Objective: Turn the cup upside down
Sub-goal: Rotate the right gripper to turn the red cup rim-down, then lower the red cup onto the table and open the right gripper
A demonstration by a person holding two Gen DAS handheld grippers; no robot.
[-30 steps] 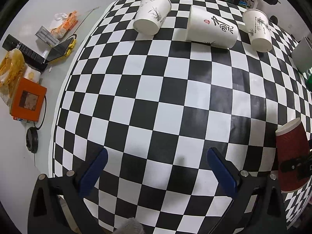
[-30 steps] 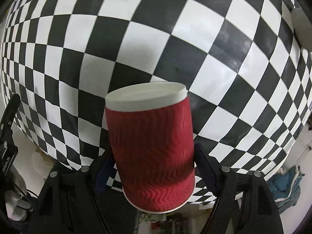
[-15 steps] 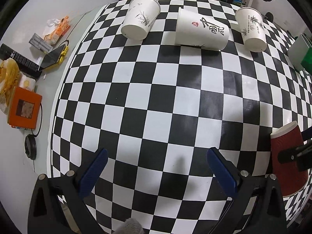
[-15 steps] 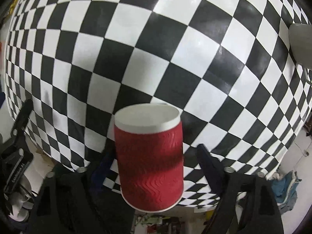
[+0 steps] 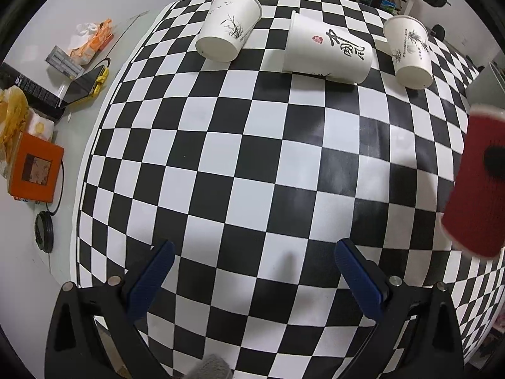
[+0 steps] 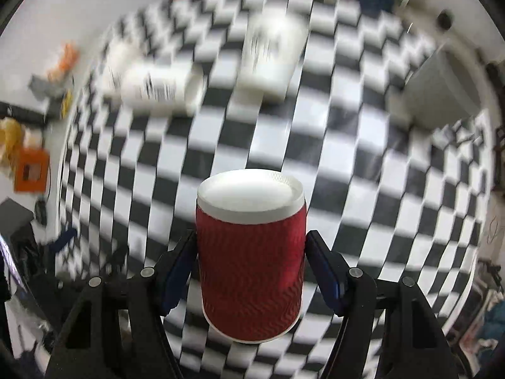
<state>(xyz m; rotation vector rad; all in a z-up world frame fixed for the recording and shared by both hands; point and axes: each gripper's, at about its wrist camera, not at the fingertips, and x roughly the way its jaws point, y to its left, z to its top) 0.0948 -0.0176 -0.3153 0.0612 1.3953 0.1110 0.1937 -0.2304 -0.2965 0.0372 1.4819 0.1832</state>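
A red ribbed paper cup (image 6: 251,262) sits between the fingers of my right gripper (image 6: 251,252), which is shut on its sides; its white closed base points away from the camera. The same cup (image 5: 473,186) shows blurred at the right edge of the left wrist view, held above the checkered table (image 5: 252,164). My left gripper (image 5: 252,271) is open and empty over the table's near edge.
Three white paper cups lie or stand at the table's far side: one on its side at left (image 5: 228,31), one on its side in the middle (image 5: 328,53), one at right (image 5: 410,52). An orange box (image 5: 34,173) and clutter lie left of the table. The right wrist view is motion-blurred.
My right gripper has swung with the red cup, from looking down at the table to facing across it. In the left wrist view the cup has risen. My left gripper has drawn back slightly.
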